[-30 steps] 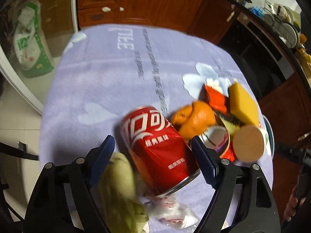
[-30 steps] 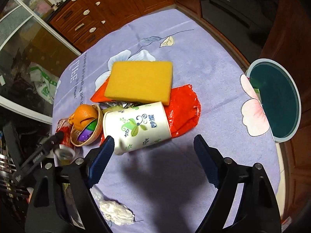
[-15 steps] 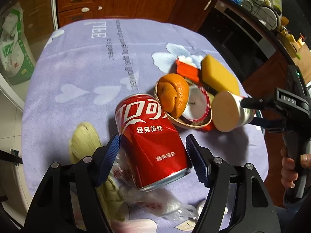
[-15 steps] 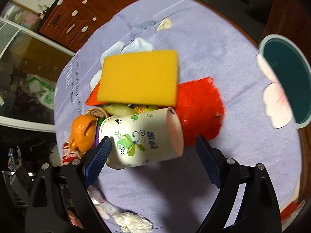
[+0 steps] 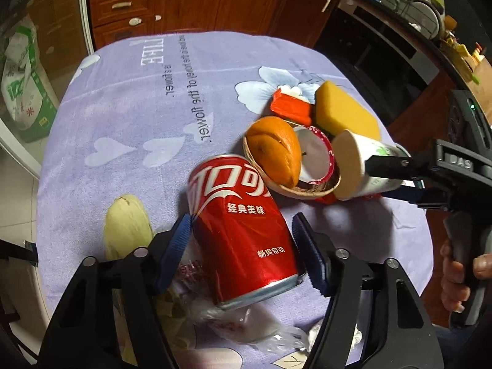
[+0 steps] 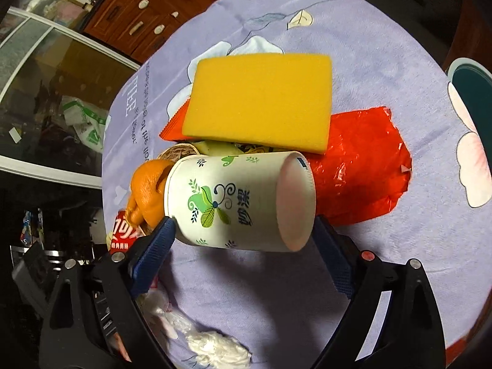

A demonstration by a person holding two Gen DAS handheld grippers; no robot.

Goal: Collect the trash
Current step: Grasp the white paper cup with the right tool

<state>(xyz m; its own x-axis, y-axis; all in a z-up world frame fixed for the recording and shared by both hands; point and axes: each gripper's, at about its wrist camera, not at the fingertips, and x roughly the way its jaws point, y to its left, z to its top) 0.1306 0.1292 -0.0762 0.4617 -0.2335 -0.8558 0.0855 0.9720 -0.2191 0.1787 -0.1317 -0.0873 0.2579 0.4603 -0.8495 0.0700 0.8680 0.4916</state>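
1. Left gripper [image 5: 241, 247] straddles the red printed soda can [image 5: 243, 230], which lies on its side on the lilac flowered tablecloth [image 5: 123, 98]. Jaws have just been closing; the left pad looks to be at the can wall, a slight gap shows at the right, so not yet clamped.
2. The can sits just in front of the pale coconut-shell bowl [image 5: 295, 189], which serves as landmark. It holds orange peel [image 5: 275, 149].
3. Right gripper [image 6: 243, 246] brackets the white paper cup with green leaf print [image 6: 240, 201], tipped over right of the bowl. Jaws have just been closing; whether they press I cannot tell.
4. Yellow sponge block [image 6: 261, 101] and red foil wrapper [image 6: 359, 172] lie behind the bowl, probably the next pickups.
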